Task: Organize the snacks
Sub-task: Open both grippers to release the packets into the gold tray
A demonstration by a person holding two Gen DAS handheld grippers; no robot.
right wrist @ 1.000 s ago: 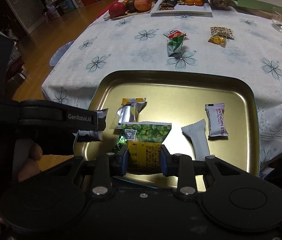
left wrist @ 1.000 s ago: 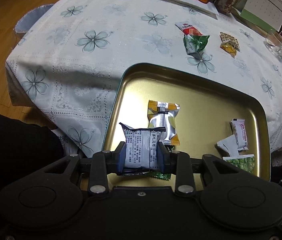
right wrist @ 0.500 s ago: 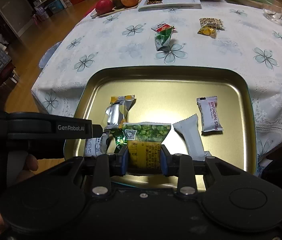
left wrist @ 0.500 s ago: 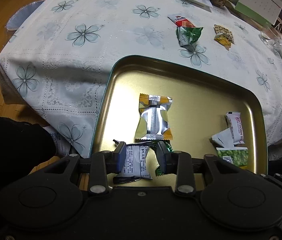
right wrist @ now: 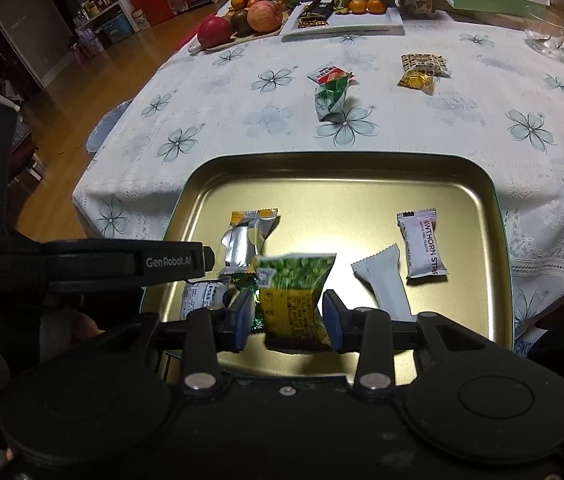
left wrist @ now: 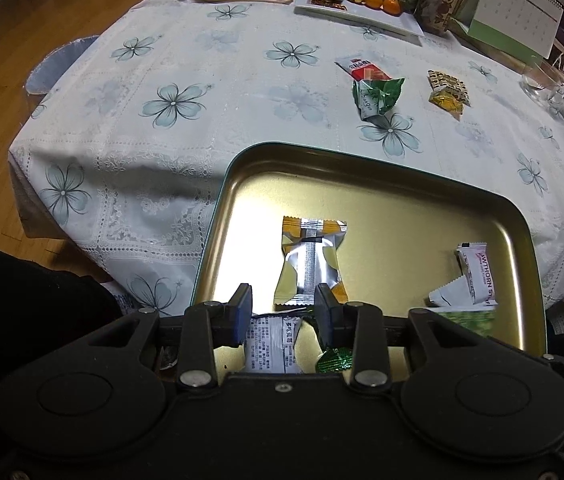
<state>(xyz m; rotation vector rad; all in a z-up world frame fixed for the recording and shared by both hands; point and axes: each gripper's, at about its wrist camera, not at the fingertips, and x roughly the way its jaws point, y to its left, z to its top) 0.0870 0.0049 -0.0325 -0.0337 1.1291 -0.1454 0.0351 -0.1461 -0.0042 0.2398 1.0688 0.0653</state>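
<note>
Print on the white packet (left wrist: 272, 340) below the left gripper (left wrist: 283, 308) is too small to be read; its lower part is hidden by the gripper body, whose fingers are spread. "HAWTHORN STRIP" is read on the white bar (right wrist: 421, 246) in the gold tray (right wrist: 481, 184) at right. The green packet (right wrist: 295, 300) sits between the parted fingers of the right gripper (right wrist: 287, 320), apparently not squeezed, at lower centre.

Left wrist view: close above gold tray (left wrist: 421, 200), near-left corner, facing across the table. Right wrist view: close above the tray's (right wrist: 341, 184) near edge, same heading. Shared: tray, tablecloth (left wrist: 222, 80), far fruit.
</note>
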